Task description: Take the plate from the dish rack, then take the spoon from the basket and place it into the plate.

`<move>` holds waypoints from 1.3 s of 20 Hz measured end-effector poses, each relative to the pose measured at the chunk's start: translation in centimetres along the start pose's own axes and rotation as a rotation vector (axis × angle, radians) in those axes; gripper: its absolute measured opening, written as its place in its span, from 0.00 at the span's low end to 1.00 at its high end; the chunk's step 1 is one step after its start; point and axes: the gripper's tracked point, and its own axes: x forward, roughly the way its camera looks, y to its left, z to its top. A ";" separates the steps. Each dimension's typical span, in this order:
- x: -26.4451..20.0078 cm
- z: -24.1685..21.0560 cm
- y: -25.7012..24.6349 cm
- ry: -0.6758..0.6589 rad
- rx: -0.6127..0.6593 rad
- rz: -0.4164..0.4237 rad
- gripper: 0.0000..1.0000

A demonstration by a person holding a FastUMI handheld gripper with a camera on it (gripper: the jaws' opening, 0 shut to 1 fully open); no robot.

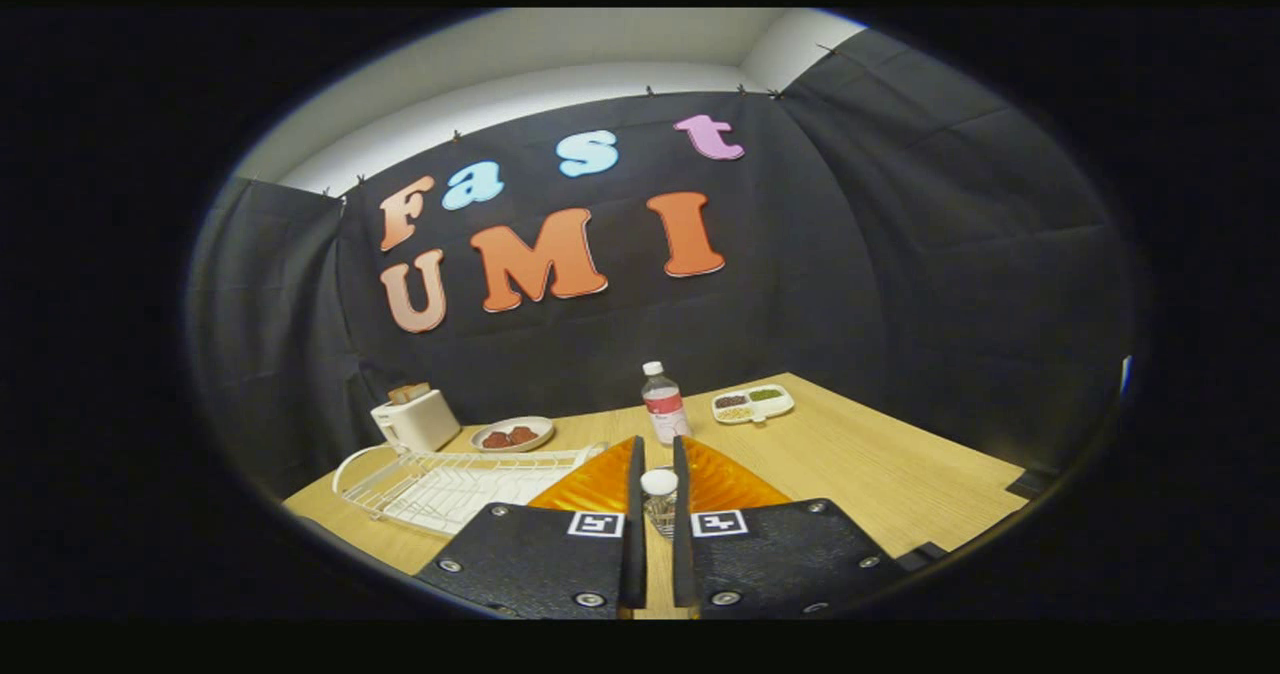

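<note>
**Orange plate held edge-on above the wooden table**

Two black gripper [655, 514] fingers [634, 524] were seen clamped on a translucent orange ribbed plate [590, 482], which was held upright and edge-on between them. Just beyond the fingertips, a white-capped round item [659, 482] was visible above a mesh basket [660, 519]. One white wire dish rack [450, 484] lay left of the fingers. Farther off were counted one white toaster [415, 419], one small beige dish of red pieces [512, 434], one clear water bottle [664, 406] and one white divided tray [753, 403]. A light wooden table [880, 474] was enclosed by black cloth walls.
</note>
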 end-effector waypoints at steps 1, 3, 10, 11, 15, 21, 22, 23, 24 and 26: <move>-0.8 0.2 0.5 0.002 0.006 0.022 0.10; -2.0 0.5 1.2 0.005 0.022 0.058 0.10; -4.7 -0.3 3.7 0.031 0.056 0.185 0.10; -4.7 -0.7 4.0 0.041 0.058 0.202 0.10; -5.1 -3.6 5.8 0.122 0.070 0.275 0.10; -5.4 -7.4 8.6 0.225 0.113 0.401 0.10; -5.5 -8.1 9.1 0.238 0.116 0.423 0.10; -5.6 -8.7 9.5 0.248 0.116 0.439 0.10; -5.6 -9.3 9.8 0.258 0.112 0.454 0.10; -5.7 -10.3 10.6 0.275 0.121 0.487 0.10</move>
